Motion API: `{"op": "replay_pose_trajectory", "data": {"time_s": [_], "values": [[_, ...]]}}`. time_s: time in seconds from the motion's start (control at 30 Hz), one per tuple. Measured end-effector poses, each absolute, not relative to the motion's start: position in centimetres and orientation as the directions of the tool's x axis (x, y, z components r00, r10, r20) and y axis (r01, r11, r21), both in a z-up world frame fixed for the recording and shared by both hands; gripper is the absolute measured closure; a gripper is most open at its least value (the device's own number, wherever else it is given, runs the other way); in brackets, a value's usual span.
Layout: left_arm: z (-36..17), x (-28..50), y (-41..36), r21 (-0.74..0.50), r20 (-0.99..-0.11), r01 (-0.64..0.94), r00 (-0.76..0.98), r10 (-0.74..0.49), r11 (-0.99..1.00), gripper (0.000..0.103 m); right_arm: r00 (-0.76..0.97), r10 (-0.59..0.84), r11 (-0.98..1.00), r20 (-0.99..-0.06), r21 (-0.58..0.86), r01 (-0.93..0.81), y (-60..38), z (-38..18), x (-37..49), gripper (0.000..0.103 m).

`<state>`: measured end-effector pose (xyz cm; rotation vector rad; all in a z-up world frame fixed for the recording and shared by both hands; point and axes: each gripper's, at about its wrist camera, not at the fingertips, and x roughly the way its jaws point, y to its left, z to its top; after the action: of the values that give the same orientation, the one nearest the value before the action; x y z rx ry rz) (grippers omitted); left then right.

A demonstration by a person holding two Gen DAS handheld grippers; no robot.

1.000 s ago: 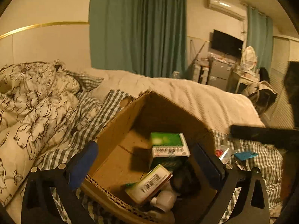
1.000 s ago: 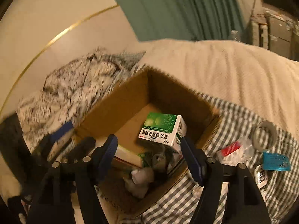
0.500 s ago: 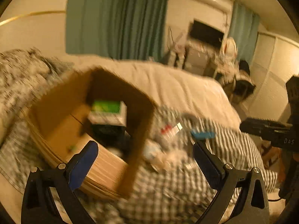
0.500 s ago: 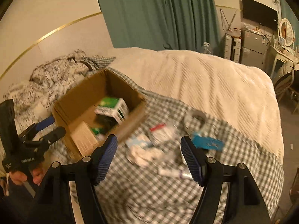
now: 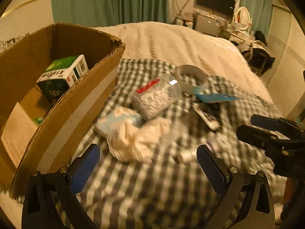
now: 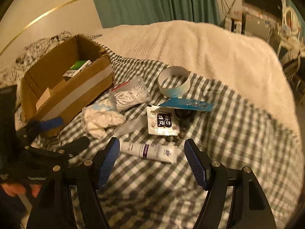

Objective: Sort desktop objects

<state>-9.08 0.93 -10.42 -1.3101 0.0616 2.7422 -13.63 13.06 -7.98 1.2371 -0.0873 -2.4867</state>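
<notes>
Clutter lay spread over a checked cloth point(image 6: 219, 133) on the bed, and motion blur in the left wrist view smeared much of it. Both tools were empty: the left hand-held gripper point(image 5: 148, 164) hung with its blue pads wide apart above the cloth, and the right hand-held gripper point(image 6: 151, 160) stood equally spread, a white tube point(image 6: 150, 151) lying on the cloth between its pads but touched by neither. In the left view that tube was only a pale smudge. Beyond it lay a white sachet point(image 6: 162, 121) with dark print, a few small dark beads point(image 6: 174, 138) at its near edge, and a blue card point(image 6: 187, 104) that partly hid a dark round object too covered to identify. A roll of tape point(image 6: 174, 82) stood farther back, and a clear bag of white swabs point(image 6: 129, 94) with a red strip lay near the cardboard box point(image 6: 76, 93). A crumpled white cloth point(image 6: 101, 119) sat just beside the bag, overlapping a pale blue packet point(image 5: 122, 119) whose print could not be read. Inside the box a green and white carton point(image 5: 63, 74) leaned tilted on other contents, which the box wall mostly concealed. The box's left side was cut off by the frame in the left view.
</notes>
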Motion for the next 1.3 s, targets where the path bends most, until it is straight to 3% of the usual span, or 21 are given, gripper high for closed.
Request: {"op": "replay_pose_trajectory", "data": {"time_s": [0.17,0.27,0.3,0.37,0.47,0.53,0.63,0.87,0.9,0.93,1.0,1.2,1.3], "values": [[-12.4,-11.4,0.0,-0.025,-0.802,-0.038,-0.596,0.043,-0.999,0.003,-0.547,-0.349,-0.93,-0.761,0.211,0.301,11.7,-10.1,-16.9,0.033],[-14.2,-12.4,-0.8,-0.054,-0.835,-0.005,-0.548,0.048,-0.999,0.023,-0.534,-0.33,-0.936,-0.779,0.196,0.292,11.3,-12.0,-18.9,0.034],[-15.0,-12.6,-1.0,-0.061,-0.849,0.002,-0.526,0.051,-0.998,0.031,-0.531,-0.33,-0.937,-0.78,0.203,0.285,11.4,-12.5,-19.3,0.04],[-15.6,-12.7,-1.2,-0.066,-0.855,0.005,-0.515,0.054,-0.998,0.036,-0.513,-0.337,-0.937,-0.79,0.225,0.268,11.7,-13.5,-20.0,0.052],[-15.4,-12.3,-1.2,-0.078,-0.845,-0.005,-0.53,0.069,-0.997,0.058,-0.512,-0.36,-0.93,-0.78,0.255,0.266,12.3,-14.1,-20.0,0.068],[-15.4,-12.1,-1.3,-0.09,-0.845,-0.012,-0.529,0.082,-0.996,0.069,-0.505,-0.361,-0.93,-0.784,0.261,0.26,12.6,-13.9,-20.0,0.101],[-15.0,-11.7,-1.7,-0.112,-0.836,-0.014,-0.539,0.102,-0.994,0.083,-0.502,-0.351,-0.934,-0.791,0.262,0.241,13.3,-13.4,-19.4,0.103],[-12.7,-9.0,-2.5,-0.138,-0.799,-0.041,-0.586,0.135,-0.99,0.087,-0.512,-0.356,-0.934,-0.781,0.284,0.217,14.4,-12.6,-17.1,0.103],[-12.6,-8.9,-2.5,-0.138,-0.8,-0.042,-0.585,0.136,-0.99,0.087,-0.52,-0.352,-0.936,-0.778,0.277,0.219,14.2,-12.2,-16.9,0.098],[-12.6,-8.6,-2.5,-0.134,-0.8,-0.039,-0.585,0.132,-0.99,0.087,-0.532,-0.338,-0.941,-0.777,0.263,0.214,14.0,-11.8,-16.8,0.075],[-12.9,-8.4,-2.6,-0.128,-0.8,-0.03,-0.588,0.121,-0.991,0.087,-0.572,-0.34,-0.94,-0.746,0.256,0.225,13.5,-10.9,-16.6,0.042],[-14.6,-9.2,-2.9,-0.144,-0.813,0.016,-0.572,0.109,-0.989,0.087,-0.585,-0.272,-0.955,-0.764,0.139,0.262,10.9,-11.1,-18.1,0.042],[-15.3,-9.5,-2.7,-0.154,-0.812,0.018,-0.572,0.117,-0.988,0.087,-0.566,-0.281,-0.954,-0.775,0.16,0.255,11.1,-12.5,-19.2,0.042]]}}
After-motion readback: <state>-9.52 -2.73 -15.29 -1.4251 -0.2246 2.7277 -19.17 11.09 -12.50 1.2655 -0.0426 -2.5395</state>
